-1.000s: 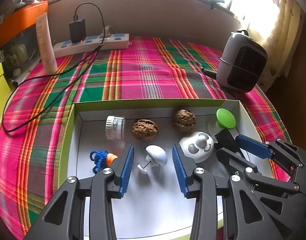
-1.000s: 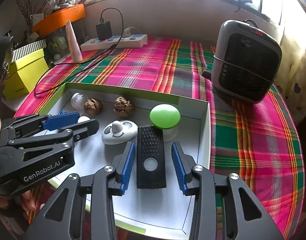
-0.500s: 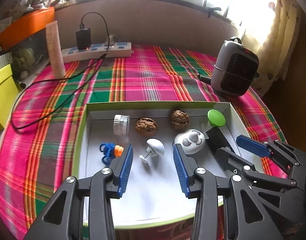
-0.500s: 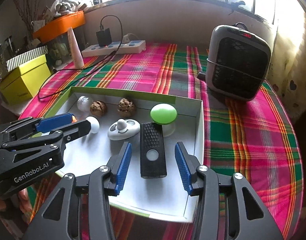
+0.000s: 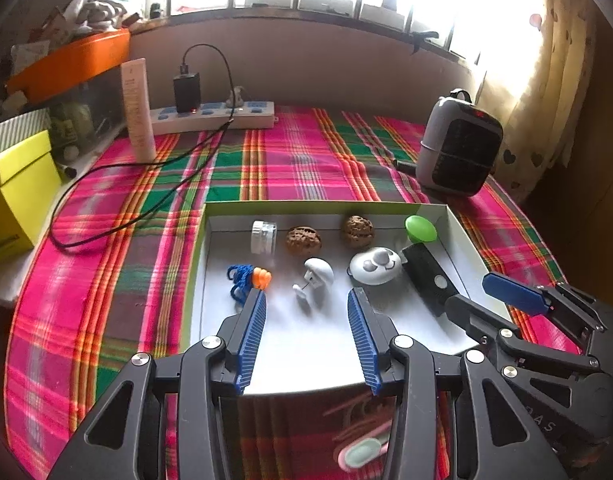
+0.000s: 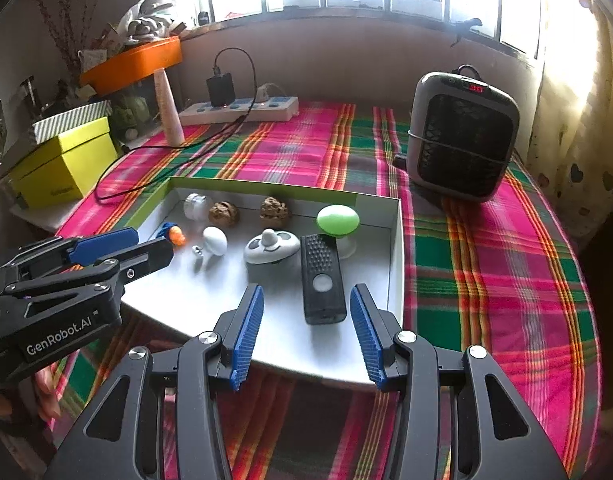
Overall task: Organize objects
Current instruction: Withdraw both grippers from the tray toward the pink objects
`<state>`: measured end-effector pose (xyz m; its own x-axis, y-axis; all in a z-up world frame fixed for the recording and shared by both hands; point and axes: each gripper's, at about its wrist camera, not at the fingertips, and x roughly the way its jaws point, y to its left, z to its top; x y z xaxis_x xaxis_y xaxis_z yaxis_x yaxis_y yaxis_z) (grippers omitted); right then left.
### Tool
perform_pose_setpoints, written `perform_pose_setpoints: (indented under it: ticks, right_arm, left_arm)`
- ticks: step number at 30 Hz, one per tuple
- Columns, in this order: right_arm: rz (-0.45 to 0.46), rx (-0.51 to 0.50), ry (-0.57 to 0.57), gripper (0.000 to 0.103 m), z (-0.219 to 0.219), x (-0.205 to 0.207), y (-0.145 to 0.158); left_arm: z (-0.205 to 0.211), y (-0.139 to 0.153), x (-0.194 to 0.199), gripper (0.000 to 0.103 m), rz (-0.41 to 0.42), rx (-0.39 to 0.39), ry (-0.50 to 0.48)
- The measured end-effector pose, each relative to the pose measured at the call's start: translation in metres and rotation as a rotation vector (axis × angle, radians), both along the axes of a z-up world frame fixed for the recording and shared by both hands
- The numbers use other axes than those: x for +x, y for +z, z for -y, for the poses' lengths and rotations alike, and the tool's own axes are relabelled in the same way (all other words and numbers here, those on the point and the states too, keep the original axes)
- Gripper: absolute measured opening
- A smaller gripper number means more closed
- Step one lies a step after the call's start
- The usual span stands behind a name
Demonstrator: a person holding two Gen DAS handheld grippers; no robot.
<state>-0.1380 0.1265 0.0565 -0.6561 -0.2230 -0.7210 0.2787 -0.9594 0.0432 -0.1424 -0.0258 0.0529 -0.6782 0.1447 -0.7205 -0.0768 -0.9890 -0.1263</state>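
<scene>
Everything to be sorted appears to lie already inside the shallow box (image 5: 462,232) on the plaid-covered bench (image 5: 290,164), so the step in hand looks like the end of the placing, with both tools standing at the near edge. From the left: a blue cord with orange beads (image 5: 248,278), a small jar (image 5: 263,236), two walnuts (image 5: 304,241), a white mushroom knob (image 5: 317,276), a white face-shaped piece (image 5: 375,266), a black remote (image 6: 321,278) and a green mushroom knob (image 6: 338,220). The left tool (image 5: 306,328) is wide and holds nothing, pointed toward the white mushroom knob. The right tool (image 6: 306,328) is likewise wide and empty, just near of the remote. Next, probably only a check that nothing is left outside.
</scene>
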Motion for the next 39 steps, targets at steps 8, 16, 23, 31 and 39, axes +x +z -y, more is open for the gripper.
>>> perform_pose_setpoints:
  ticks: [8,16,23,31,39]
  right_arm:
    - [-0.019,-0.010,0.003,0.047,-0.001,0.024,0.003]
    - [-0.023,-0.022,0.027,0.047,-0.004,0.048,-0.003]
    - [0.014,-0.038,0.062,0.047,0.002,0.058,-0.019]
    - [0.046,-0.007,0.097,0.047,0.017,0.054,-0.030]
    - [0.074,0.015,0.155,0.047,0.028,0.052,-0.037]
  left_arm:
    - [0.005,0.005,0.025,0.041,-0.024,0.003,0.002]
    - [0.012,-0.002,0.054,0.041,-0.019,0.041,-0.005]
    - [0.016,-0.012,0.072,0.041,0.003,0.079,-0.022]
    - [0.022,-0.029,0.081,0.041,0.051,0.090,-0.013]
    - [0.030,-0.033,0.081,0.041,0.067,0.097,-0.001]
